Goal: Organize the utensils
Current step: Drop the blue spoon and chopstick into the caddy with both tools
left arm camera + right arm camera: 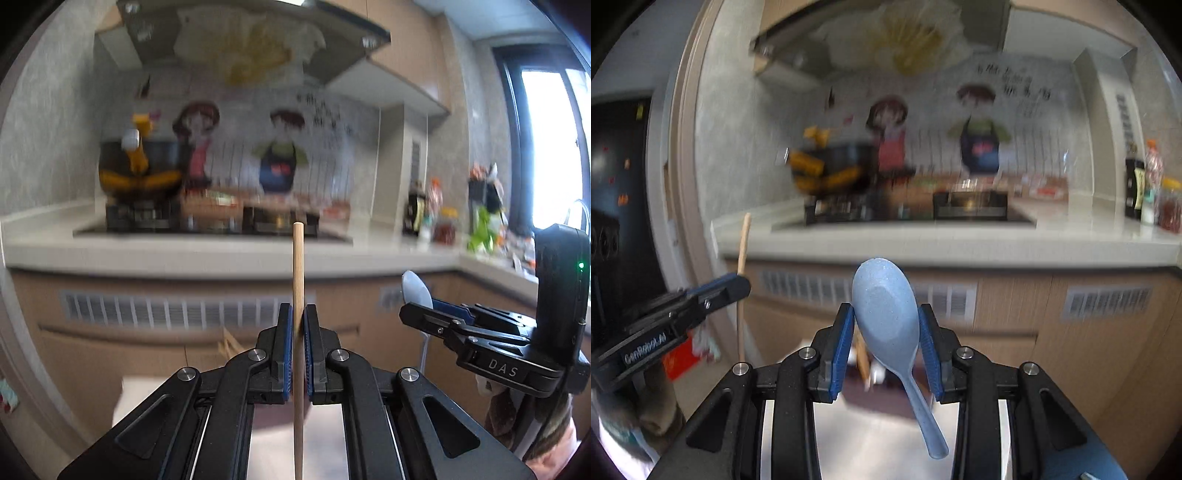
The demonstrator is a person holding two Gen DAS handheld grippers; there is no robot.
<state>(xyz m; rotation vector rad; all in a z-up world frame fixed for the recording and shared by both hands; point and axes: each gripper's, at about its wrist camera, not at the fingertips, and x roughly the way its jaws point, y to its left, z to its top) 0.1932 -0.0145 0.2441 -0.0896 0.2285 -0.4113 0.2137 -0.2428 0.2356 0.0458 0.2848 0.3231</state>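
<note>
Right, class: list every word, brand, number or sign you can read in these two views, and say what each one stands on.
"DAS": on the black body of the right hand-held gripper, left wrist view.
"GenRobot.AI": on the side of the left hand-held gripper, right wrist view.
Dark characters on the cartoon wall sticker behind the stove: too blurred to read.
Labels on the bottles on the counter: too small and blurred.
</note>
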